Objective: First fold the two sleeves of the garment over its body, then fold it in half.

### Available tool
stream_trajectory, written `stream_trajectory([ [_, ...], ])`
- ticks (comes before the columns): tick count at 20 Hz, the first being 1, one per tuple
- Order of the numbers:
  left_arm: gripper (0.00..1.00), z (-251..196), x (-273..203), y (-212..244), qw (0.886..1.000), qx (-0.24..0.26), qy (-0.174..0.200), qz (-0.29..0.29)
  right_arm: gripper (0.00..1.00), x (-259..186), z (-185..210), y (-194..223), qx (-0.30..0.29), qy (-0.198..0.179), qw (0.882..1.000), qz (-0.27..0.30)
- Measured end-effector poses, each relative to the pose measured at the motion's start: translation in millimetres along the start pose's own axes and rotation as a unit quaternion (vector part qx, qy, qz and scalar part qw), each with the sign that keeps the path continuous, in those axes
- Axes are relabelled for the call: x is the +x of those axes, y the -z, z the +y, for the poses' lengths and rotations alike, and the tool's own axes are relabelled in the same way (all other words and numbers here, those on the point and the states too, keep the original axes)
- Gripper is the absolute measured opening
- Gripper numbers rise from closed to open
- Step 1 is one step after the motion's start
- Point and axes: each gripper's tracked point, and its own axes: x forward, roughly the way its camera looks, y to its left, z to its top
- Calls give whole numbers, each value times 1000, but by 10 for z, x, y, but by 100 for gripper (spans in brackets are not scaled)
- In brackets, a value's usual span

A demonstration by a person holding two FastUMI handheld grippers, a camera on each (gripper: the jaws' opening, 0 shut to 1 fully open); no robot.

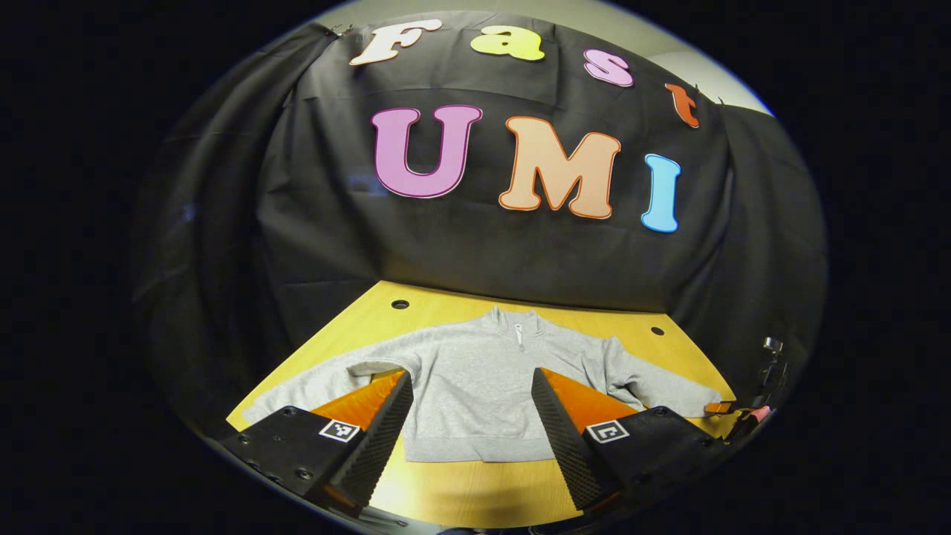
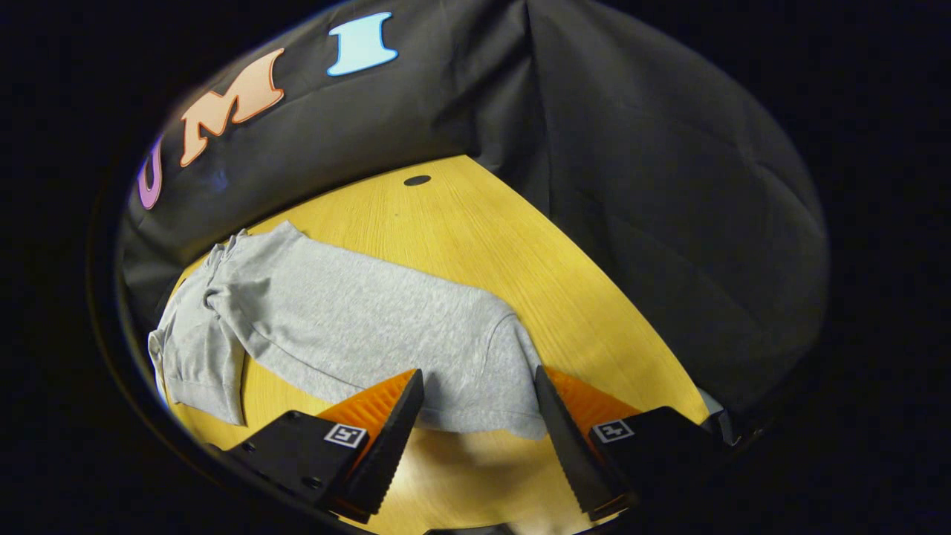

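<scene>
Left gripper view: both claws (image 1: 472,416) (image 2: 479,416) gape wide, empty, above sweatshirt (image 1: 475,386) on table (image 1: 461,490).

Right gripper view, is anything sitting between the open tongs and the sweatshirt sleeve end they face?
Nothing visible. The right tongs stand open with the cuff end of the grey fleece sweatshirt's sleeve right between the fingers, and just bare yellow wooden table around it.

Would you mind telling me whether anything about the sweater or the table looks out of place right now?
Nothing stands out. The grey sweater lies flat on the yellow table, zipper collar toward the wall, both sleeves spread out to the sides and not yet folded. The right tool is open over one sleeve's cuff.
</scene>
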Motion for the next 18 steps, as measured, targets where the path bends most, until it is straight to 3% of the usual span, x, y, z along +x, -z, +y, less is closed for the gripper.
stream_trajectory([
  [6,94,-89,14,69,1000,0,1,3,49,-20,-28,-13,-8,3,1000,18],
  [8,94,-92,0,101,1000,-2,0,6,29,-15,21,-8,-10,3,1000,22],
  [9,94,-88,-9,118,1000,-2,-1,6,25,-19,11,-17,-15,4,1000,23],
  [15,94,-55,14,222,1000,-10,2,13,24,-123,-12,-151,-7,12,1000,14],
  [16,94,-45,20,226,1000,-10,4,15,13,-161,20,-192,2,15,1000,10],
  [18,94,-21,47,223,1000,-11,13,15,13,-223,73,-265,19,15,1000,-1],
])
